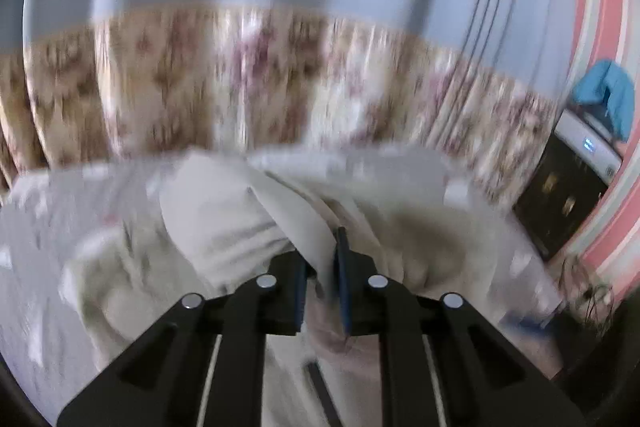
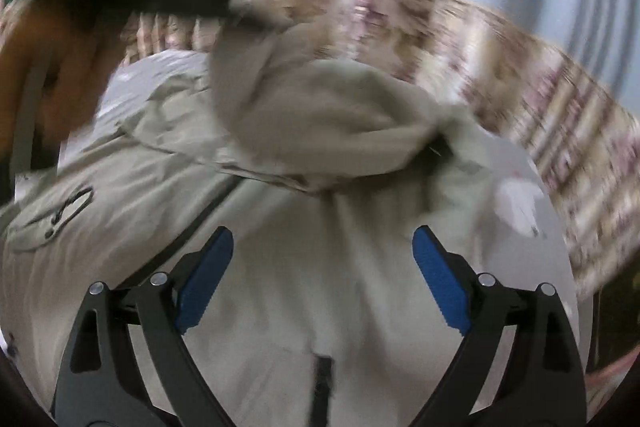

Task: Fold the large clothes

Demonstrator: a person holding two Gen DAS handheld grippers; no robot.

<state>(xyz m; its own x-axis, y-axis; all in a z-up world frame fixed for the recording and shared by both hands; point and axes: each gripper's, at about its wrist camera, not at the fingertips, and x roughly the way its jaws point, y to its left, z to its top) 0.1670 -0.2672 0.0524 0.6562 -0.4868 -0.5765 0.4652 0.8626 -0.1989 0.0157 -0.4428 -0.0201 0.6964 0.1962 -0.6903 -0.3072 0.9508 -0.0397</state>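
A fold of the jacket is pinched in the left claw, whose blue pads are pressed almost together on the beige cloth. From that grip the fabric is drawn up into a bunched ridge, and the rest of the garment is spread below and to both sides over a pale bed. A dark zipper is seen running down the cloth just under the claw.

The right claw is spread wide, nothing being held between its blue pads. It is held above the jacket, apparently without touching it, though this is hard to judge through the blur. Beyond it the hood or collar is heaped into a rounded mound, and a zipper is seen at the bottom centre. At the upper left the left claw is seen as a dark smear, closed on the lifted edge of the cloth.

Behind the bed a floral curtain is hung. At the right edge of the left view a blue cloth is draped over a white appliance.
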